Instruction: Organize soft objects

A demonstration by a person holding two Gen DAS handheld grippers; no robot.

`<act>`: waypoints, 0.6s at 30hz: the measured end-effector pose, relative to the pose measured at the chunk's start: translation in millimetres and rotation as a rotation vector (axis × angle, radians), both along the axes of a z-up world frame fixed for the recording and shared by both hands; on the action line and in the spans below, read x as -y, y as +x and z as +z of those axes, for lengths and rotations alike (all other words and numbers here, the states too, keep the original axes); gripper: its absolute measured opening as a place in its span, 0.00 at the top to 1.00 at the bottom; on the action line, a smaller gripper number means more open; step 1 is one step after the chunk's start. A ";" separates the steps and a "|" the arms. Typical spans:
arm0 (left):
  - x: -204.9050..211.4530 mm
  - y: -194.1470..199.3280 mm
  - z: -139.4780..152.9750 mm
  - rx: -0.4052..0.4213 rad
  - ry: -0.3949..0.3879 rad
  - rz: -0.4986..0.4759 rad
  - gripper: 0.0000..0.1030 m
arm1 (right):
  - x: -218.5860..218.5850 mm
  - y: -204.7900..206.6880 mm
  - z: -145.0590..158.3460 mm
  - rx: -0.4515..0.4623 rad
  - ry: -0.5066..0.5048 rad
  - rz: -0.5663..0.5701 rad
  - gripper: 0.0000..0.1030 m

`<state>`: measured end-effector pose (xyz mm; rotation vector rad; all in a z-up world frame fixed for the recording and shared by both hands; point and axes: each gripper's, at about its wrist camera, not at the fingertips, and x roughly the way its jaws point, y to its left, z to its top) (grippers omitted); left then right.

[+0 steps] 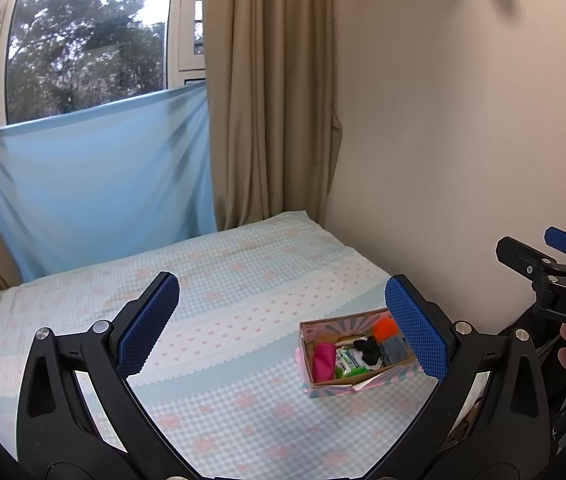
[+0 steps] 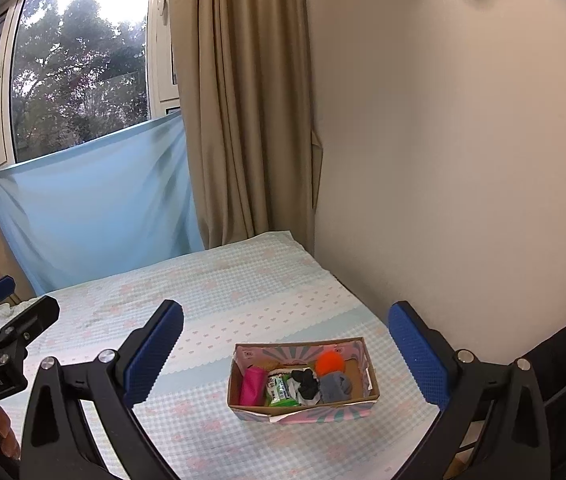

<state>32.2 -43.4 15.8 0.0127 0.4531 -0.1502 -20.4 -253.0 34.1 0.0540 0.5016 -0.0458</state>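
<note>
Left tool (image 1: 283,326) spread wide, blue pads apart, gripping nothing, held above the bed (image 1: 211,300). Right tool (image 2: 287,350) likewise released, pads (image 2: 417,356) far apart, nothing between them, also above the bed. Right tool seen in the left wrist view at 3 o'clock (image 1: 539,256); left tool seen in the right wrist view at 9 o'clock (image 2: 7,308), fingers apart.

Small cardboard box (image 2: 369,372) resting on the checked bedspread, near the wall (image 2: 463,160), at 5 o'clock in the left view (image 1: 311,376) and at 6 o'clock in the right view. Inside, side by side: pink roll (image 2: 254,390) at the box's 9 o'clock end, green packet (image 2: 281,394) just beside it, black-and-white cloth (image 2: 306,386) in the middle, grey cloth (image 2: 335,386) toward 3 o'clock, orange fuzzy ball (image 2: 329,362) at 1 o'clock against the far wall of the box.

Beige curtain (image 2: 243,120) and pale blue sheet (image 2: 95,200) hanging at 11 o'clock under the window (image 2: 79,68).
</note>
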 end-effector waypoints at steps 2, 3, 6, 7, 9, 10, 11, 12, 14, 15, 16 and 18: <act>-0.9 -0.5 1.4 0.003 -0.004 -0.002 0.00 | -0.5 -0.1 1.0 0.005 0.002 0.000 0.01; -1.6 -0.1 1.8 0.002 -0.007 -0.003 0.00 | -1.1 -0.3 1.5 0.007 0.001 -0.001 0.01; -3.3 0.6 1.3 0.005 -0.015 -0.004 0.00 | -3.2 -0.1 2.1 0.013 -0.002 -0.004 0.01; -3.7 0.5 1.2 0.007 -0.012 -0.003 0.00 | -4.2 -0.5 2.9 0.016 0.000 -0.006 0.01; -4.3 0.4 1.0 0.010 -0.007 -0.002 0.00 | -4.0 -1.8 4.1 0.022 0.004 -0.008 0.01; -4.5 0.1 1.0 0.013 -0.006 -0.003 0.00 | -4.5 -2.2 4.6 0.025 0.004 -0.010 0.01; -4.7 -0.3 1.1 0.015 -0.006 -0.004 0.00 | -5.0 -2.8 4.8 0.027 0.004 -0.011 0.01; -4.8 -0.5 1.0 0.017 -0.005 -0.005 0.00 | -5.5 -3.3 5.2 0.028 0.004 -0.013 0.01; -4.6 -0.7 1.0 0.020 0.001 -0.006 0.00 | -6.1 -4.6 5.8 0.031 0.006 -0.015 0.01; -4.2 -0.7 0.5 0.021 0.003 -0.008 0.00 | -6.3 -5.0 5.9 0.032 0.007 -0.015 0.01; -3.9 -0.8 0.4 0.021 0.005 -0.009 0.00 | -6.6 -5.7 6.4 0.033 0.006 -0.015 0.01; -3.7 -1.9 0.1 0.021 0.005 -0.014 0.00 | -7.7 -7.1 6.9 0.036 0.005 -0.017 0.01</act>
